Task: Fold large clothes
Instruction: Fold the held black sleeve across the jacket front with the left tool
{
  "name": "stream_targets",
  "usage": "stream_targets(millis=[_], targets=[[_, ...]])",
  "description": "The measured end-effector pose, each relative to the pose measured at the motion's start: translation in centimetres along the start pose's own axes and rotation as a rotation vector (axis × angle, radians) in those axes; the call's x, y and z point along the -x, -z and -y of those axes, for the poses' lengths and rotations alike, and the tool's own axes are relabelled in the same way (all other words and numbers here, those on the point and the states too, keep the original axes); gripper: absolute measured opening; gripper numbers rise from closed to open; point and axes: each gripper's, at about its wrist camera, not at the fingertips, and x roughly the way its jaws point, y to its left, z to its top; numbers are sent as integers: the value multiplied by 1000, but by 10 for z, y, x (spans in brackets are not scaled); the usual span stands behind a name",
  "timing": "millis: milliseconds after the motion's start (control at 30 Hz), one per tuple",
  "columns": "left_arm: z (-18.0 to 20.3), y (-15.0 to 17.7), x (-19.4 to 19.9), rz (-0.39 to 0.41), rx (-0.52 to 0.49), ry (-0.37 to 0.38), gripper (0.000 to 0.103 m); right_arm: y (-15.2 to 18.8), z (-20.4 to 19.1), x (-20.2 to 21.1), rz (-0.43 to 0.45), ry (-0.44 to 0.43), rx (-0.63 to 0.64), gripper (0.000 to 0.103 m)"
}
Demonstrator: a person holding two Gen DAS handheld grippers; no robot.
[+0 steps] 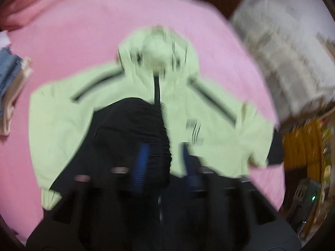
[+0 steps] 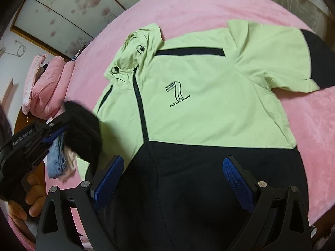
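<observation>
right wrist view had the green and black jacket (image 2: 209, 108) laid face up on the pink bed (image 2: 303, 138), hood toward the far side, zip closed, one sleeve folded in across the shoulder on the right of the picture. the right claw (image 2: 171, 179) hung released, blue pads wide apart over the black hem panel and gripping nothing. off to the left, the left claw (image 2: 55, 135) sat beside a bunched black sleeve end (image 2: 83, 129), a hand (image 2: 31, 196) wrapped round its handle; left wrist view was badly smeared, its blue fingers (image 1: 142, 163) partly apart over black cloth, and i judged them loose rather than clamped, though the blur left that unsure.

trouble from here looked likely on that left sleeve: if it was let go early, it could land crumpled on the chest rather than flat, and every later fold would bulge. the slick shell cloth would probably slide on the fleecy bed cover, so a one-sided pull at the hem could drag the body crooked and undo the tucked sleeve. a shallow pinch might catch only the top layer. the folded jeans (image 2: 57, 163) at the bed edge lay close enough to be knocked.
</observation>
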Motion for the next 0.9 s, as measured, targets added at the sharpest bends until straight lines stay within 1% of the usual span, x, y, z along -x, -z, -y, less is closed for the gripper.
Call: stream_targets(millis=[33,67,100,133,200,267,300,333,400,433,500,533,567,600,633,700,767,900], targets=[[2,0,-8,-26,-5,-23,54,1,-1,-11,-12,-5,12,97],[2,2,-11,-34,-7,-49,54,-1,3,-19,-29,-11,28,97],[1,4,-13,-39,-8,-80,55,-2,5,-26,-44,-14,41,94],[-5,7,-12,-49,-5,-115,56,0,4,-33,-56,-18,49,89],[-19,15,-13,-75,16,-176,61,3,2,-50,-90,-43,55,83],[-46,25,-12,-105,55,-211,63,5,-5,-67,-123,-75,63,81],[-62,31,-16,-127,81,-240,63,6,-8,-77,-141,-92,74,76],[-77,39,-18,-144,103,-271,63,7,-12,-89,-166,-112,88,68],[-110,56,-17,-185,156,-335,63,10,-25,-111,-224,-143,109,61],[-127,65,-19,-208,193,-364,63,12,-34,-124,-260,-150,116,61],[-151,82,-17,-237,246,-392,63,20,-43,-146,-330,-147,133,61],[-163,91,-17,-253,271,-409,63,22,-47,-155,-354,-141,143,58],[-173,99,-18,-264,288,-421,63,24,-51,-162,-368,-130,160,52],[-182,107,-20,-275,299,-433,63,26,-56,-166,-361,-90,189,42],[-187,113,-22,-287,302,-444,63,21,-61,-175,-350,-70,204,30],[-194,120,-30,-306,302,-460,63,17,-69,-174,-309,-76,217,29],[-200,122,-40,-318,303,-465,63,7,-76,-165,-230,-122,196,25],[-209,116,-48,-286,329,-459,63,-15,-99,-139,-98,-193,208,22]])
